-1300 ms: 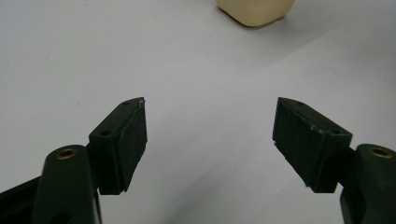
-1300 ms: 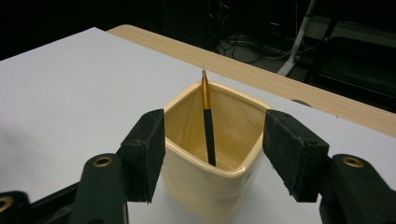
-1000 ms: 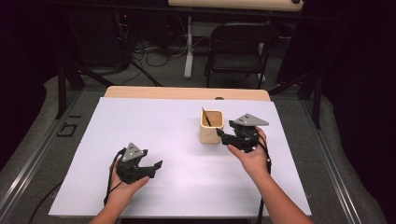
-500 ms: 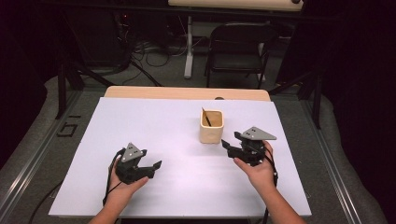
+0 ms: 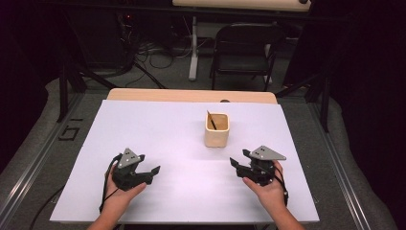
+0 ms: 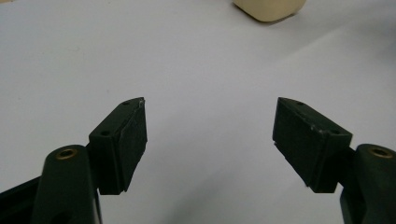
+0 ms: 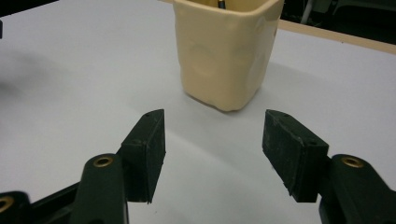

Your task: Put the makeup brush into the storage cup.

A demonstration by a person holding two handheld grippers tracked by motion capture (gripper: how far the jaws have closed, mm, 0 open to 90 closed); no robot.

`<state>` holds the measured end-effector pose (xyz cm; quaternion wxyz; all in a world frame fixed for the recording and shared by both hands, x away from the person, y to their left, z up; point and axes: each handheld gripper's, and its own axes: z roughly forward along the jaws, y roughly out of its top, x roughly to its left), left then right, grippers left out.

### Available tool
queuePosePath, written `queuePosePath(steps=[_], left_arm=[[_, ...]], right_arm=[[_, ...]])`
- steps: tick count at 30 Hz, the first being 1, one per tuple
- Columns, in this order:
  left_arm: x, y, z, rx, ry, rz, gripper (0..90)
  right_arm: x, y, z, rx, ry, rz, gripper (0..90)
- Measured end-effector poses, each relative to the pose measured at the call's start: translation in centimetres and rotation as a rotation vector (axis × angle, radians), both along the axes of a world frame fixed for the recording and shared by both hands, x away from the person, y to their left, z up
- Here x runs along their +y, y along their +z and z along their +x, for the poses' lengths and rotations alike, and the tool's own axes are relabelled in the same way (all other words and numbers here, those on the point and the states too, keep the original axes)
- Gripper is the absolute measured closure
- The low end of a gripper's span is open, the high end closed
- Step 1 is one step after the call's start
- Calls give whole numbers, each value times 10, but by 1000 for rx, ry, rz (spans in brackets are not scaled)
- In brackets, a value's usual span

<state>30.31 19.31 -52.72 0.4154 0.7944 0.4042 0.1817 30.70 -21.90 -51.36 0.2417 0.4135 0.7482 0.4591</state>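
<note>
The cream cup [image 5: 217, 129] stands upright on the white worktop [image 5: 158, 129], toward the far side and a little right of centre, with a thin dark stick [image 5: 211, 120] leaning inside it, its top against the far left rim. What has just changed is the place of the right hand-held gripper [image 5: 238, 159]: a second ago it sat right beside the cup's right wall, and now it is drawn back toward the person and lower, near the worktop, well apart from the cup. Its jaws stand wide with nothing between them; in the right gripper view the cup [image 7: 226, 51] rises ahead of the open jaws, clear of both pads. The left hand-held gripper [image 5: 152, 173] rests at the near left much as it was, jaws also spread wide and empty, and in the left gripper view just the cup's base [image 6: 270, 8] peeks in at the top edge.

My reading is that the right hand has let go of the cup or finished with it, and that both hands are settling into a rest pose, so the work with the cup and stick looks done or paused.

No brand, label or writing can be read on the cup, the stick, the worktop or either gripper
</note>
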Motion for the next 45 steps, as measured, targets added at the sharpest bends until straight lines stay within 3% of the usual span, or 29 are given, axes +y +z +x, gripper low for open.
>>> queuePosePath(steps=[21,45], left_arm=[[34,-3,-14,3,50,-7,266],[53,-5,-25,10,86,-7,266]], right_arm=[[-26,-19,-35,21,-27,-40,380],[-45,-29,-52,59,-47,-73,379]])
